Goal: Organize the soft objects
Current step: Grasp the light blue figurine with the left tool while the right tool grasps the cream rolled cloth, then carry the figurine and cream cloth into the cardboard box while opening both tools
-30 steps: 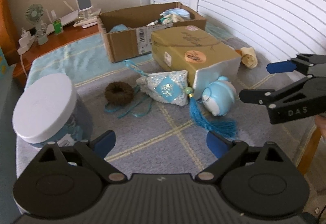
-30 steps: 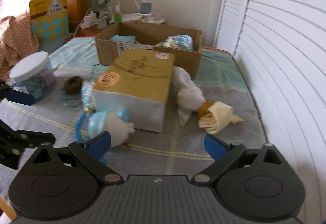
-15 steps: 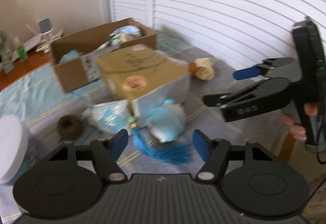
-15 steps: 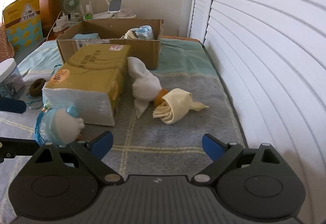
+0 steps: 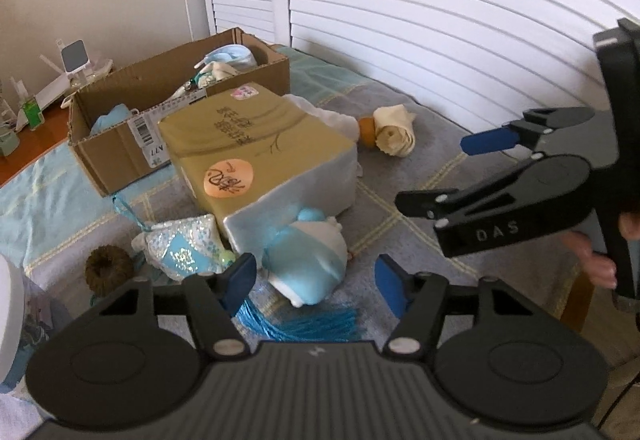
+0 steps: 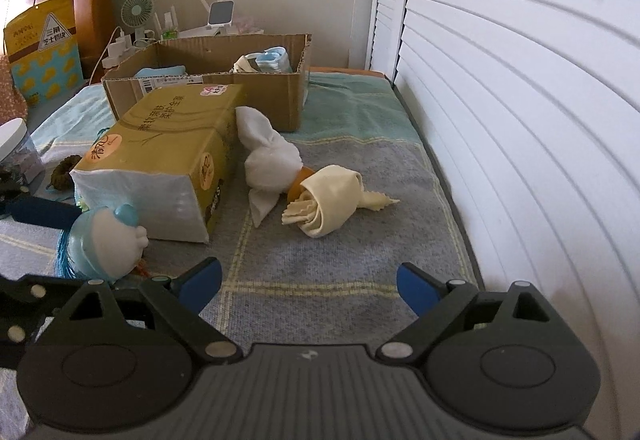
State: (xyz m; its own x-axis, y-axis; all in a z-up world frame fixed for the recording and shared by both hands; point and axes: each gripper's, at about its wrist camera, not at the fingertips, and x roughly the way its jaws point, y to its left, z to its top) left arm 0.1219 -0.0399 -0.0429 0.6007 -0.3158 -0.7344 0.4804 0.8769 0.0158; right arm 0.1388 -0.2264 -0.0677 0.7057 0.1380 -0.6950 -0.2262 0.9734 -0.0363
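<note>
done: some soft items lay in cardboard box (image 6: 208, 80) | left: blue plush toy (image 5: 308, 260), cream cloth roll (image 6: 332, 200) on bed | left gripper (image 5: 314, 280) had just been narrowing, gripping nothing | right gripper (image 6: 308, 286) spread, empty

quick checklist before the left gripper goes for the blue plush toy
1. Left gripper empty: ok; its jaws have just been closing partway, nothing between the pads.
2. Blue plush toy within the jaw line: ok, it lies just ahead between the fingers, not yet touched.
3. Toy free to lift: not ok, it leans against the gold tissue pack, and a blue tassel lies under it.
4. Right gripper clear of the path: ok, open and empty, off to the side.
5. Cardboard box has room: cannot tell.
</note>
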